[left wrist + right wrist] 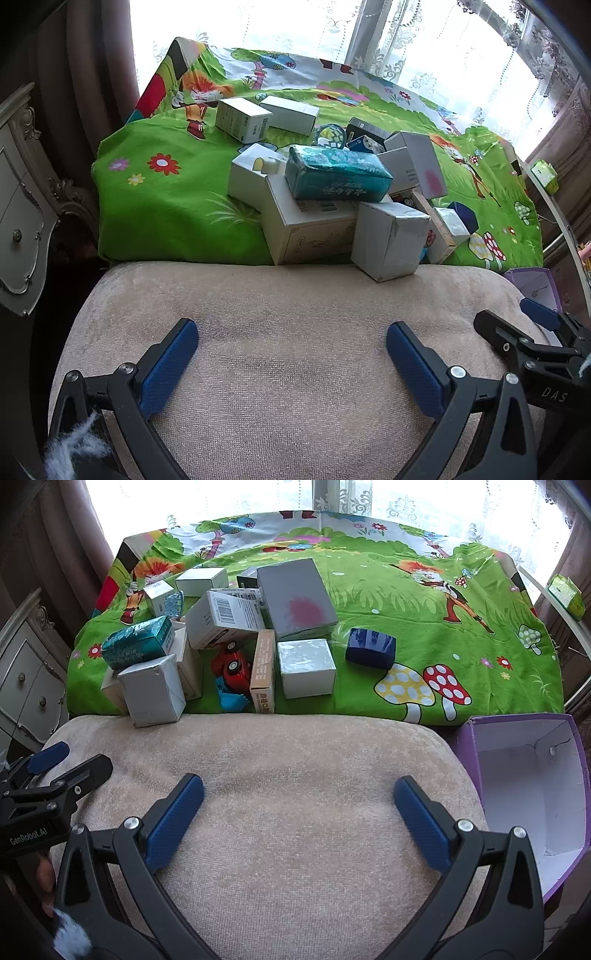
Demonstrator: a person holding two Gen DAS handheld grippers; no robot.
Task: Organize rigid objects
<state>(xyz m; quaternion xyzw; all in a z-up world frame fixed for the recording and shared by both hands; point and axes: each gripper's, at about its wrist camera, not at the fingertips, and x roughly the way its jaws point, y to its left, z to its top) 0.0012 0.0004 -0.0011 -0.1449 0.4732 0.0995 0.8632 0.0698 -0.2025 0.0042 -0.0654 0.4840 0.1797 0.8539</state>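
1. Both grippers stand wide open and hold nothing. The left gripper (pixel 291 343) hovers over the beige cushion (pixel 280 314) at the bottom of the left wrist view; the right gripper (pixel 297 799) does the same in the right wrist view.
2. The things to sort lie heaped on the green cartoon sheet (pixel 424 635), in the middle of the left view and the upper left of the right view.
3. Most are small cardboard boxes, probably light and stiff with flat faces. A judgement: take each across two opposite flat sides, near its middle, so it does not swing.
4. The grey taped box (pixel 153 694) overhangs the cushion edge and is nearest, likely an easy first pick.
5. The teal tissue pack (pixel 338 173) rests on top of other boxes; it looks soft and would give under the pads.
6. The dark blue case (pixel 370 648) lies apart on the sheet. Its glossy, rounded surface may slip.
7. The red toy car (pixel 232 668) lies wedged between the boxes, wheels showing, beside the tan narrow box (pixel 263 672); neighbours should probably go first.
8. The large grey box with a pink spot (pixel 295 598) leans on others and could slide if its supports go.
9. An open purple box (pixel 532 786) at the right edge of the right view looks empty, perhaps the bin.
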